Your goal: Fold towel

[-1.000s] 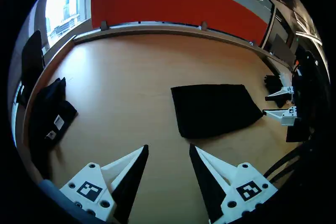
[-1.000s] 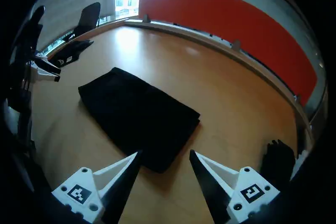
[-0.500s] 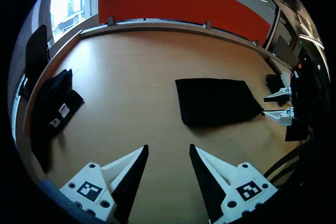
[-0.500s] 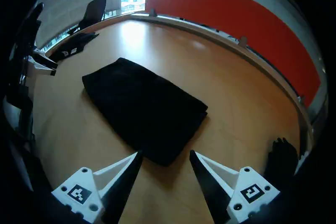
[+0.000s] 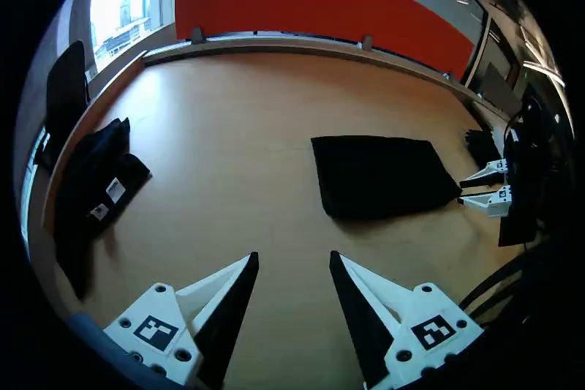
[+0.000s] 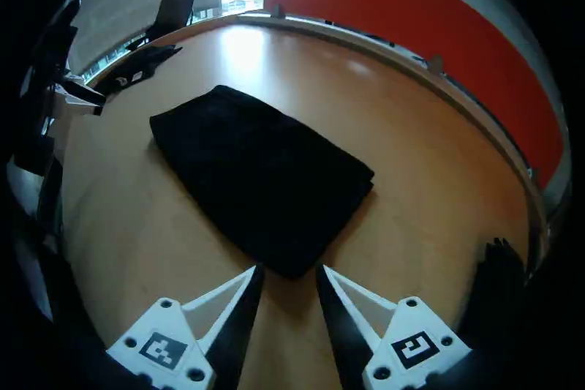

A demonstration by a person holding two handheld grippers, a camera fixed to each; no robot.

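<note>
The folded black cloth towel (image 6: 263, 174) lies flat on the pale wooden tabletop (image 6: 424, 192), well short of the long red partition screen (image 6: 439, 17). The right gripper (image 6: 287, 295) has narrowed its jaws, still apart, at the towel's corner farthest from the screen. The left gripper (image 5: 292, 295) stays wide apart.

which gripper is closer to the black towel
Right. The right gripper sits at the near corner of the towel; the left gripper is well back across the table.
</note>
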